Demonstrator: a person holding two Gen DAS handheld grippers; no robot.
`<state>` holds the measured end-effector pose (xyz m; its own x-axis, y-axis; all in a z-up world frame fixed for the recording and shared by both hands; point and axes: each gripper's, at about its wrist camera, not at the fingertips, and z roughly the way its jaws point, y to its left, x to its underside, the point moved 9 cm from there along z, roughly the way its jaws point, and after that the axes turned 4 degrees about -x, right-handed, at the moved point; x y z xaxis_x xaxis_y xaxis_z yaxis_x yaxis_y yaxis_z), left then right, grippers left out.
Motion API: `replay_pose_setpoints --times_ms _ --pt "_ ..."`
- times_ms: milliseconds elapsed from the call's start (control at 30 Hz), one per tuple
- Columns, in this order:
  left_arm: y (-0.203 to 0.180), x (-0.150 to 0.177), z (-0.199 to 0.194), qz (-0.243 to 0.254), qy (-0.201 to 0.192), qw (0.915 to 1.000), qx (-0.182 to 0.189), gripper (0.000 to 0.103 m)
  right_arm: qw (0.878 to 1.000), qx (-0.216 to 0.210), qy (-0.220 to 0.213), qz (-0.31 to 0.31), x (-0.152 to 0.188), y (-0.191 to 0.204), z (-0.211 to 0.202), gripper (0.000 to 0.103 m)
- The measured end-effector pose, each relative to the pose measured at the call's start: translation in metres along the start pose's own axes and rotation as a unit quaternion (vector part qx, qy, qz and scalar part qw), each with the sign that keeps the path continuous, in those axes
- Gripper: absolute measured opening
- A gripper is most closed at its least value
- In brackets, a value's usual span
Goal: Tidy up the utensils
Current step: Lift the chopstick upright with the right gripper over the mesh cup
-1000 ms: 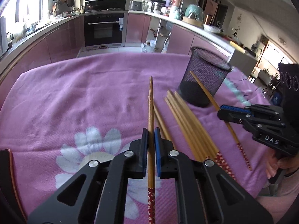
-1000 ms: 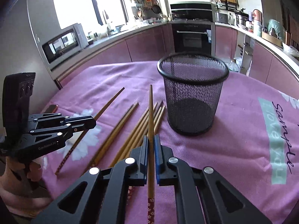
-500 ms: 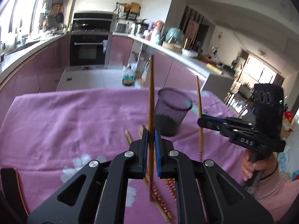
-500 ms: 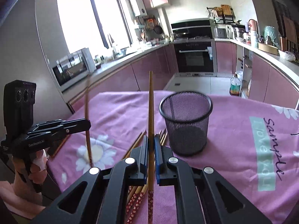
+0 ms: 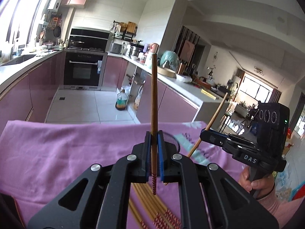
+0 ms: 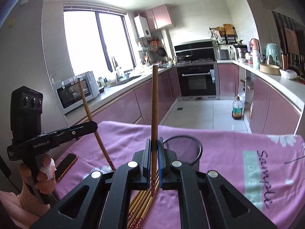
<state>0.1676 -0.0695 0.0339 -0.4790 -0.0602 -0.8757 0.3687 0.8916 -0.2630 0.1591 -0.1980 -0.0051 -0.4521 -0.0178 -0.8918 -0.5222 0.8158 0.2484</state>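
1. While both tools are raised above the table, the left black two-finger gripper (image 5: 154, 139) is clamped narrowly on a brown wooden chopstick with a red patterned end (image 5: 154, 103); the stick stands nearly upright between the blue pads (image 5: 160, 152), its red end hanging below them.
2. Seen from the right wrist camera, that same left gripper (image 6: 94, 126) sits at the left, held by the left hand (image 6: 41, 177), with its chopstick (image 6: 89, 114) tilted slightly and the patterned end pointing down toward the cloth.
3. The right black two-finger gripper (image 6: 154, 143) is likewise closed on a second brown wooden chopstick (image 6: 154, 105), upright between its blue pads (image 6: 160, 156).
4. From the left wrist camera, the right gripper (image 5: 203, 136) appears at the right, gripped by the right hand (image 5: 255, 181), and its chopstick (image 5: 211, 124) leans on a diagonal.
5. A black wire-mesh cylindrical cup (image 6: 183, 150) stands upright on the pink flower-printed tablecloth (image 6: 238, 152), just beyond the right gripper's fingers; in the left view only a sliver of its rim (image 5: 174, 139) shows behind the left gripper.
6. A bundle of loose wooden chopsticks with red patterned ends (image 6: 142, 206) lies on the cloth below the grippers, near the cup.
7. A dark phone with a copper edge (image 6: 65, 166) lies flat near the table's left edge.
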Motion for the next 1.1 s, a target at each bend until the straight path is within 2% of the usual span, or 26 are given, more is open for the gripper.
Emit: replay_pose_setpoints --times_ms 333,567,667,1100 --pt "-0.025 -0.054 0.030 0.009 -0.036 0.9993 0.007 0.007 0.999 0.010 -0.035 -0.012 -0.043 -0.014 -0.007 0.005" --pt "-0.045 -0.066 0.059 0.029 -0.036 0.9989 -0.002 0.007 0.998 0.027 -0.051 -0.020 -0.058 -0.024 -0.001 0.005" --pt "-0.049 -0.055 0.079 0.040 -0.018 0.9990 -0.005 0.007 0.999 0.032 -0.037 -0.018 -0.054 -0.031 0.010 0.005" --pt "-0.037 0.004 0.141 0.053 0.067 0.9963 -0.013 0.007 0.996 0.030 0.080 0.007 -0.005 -0.052 0.062 0.005"
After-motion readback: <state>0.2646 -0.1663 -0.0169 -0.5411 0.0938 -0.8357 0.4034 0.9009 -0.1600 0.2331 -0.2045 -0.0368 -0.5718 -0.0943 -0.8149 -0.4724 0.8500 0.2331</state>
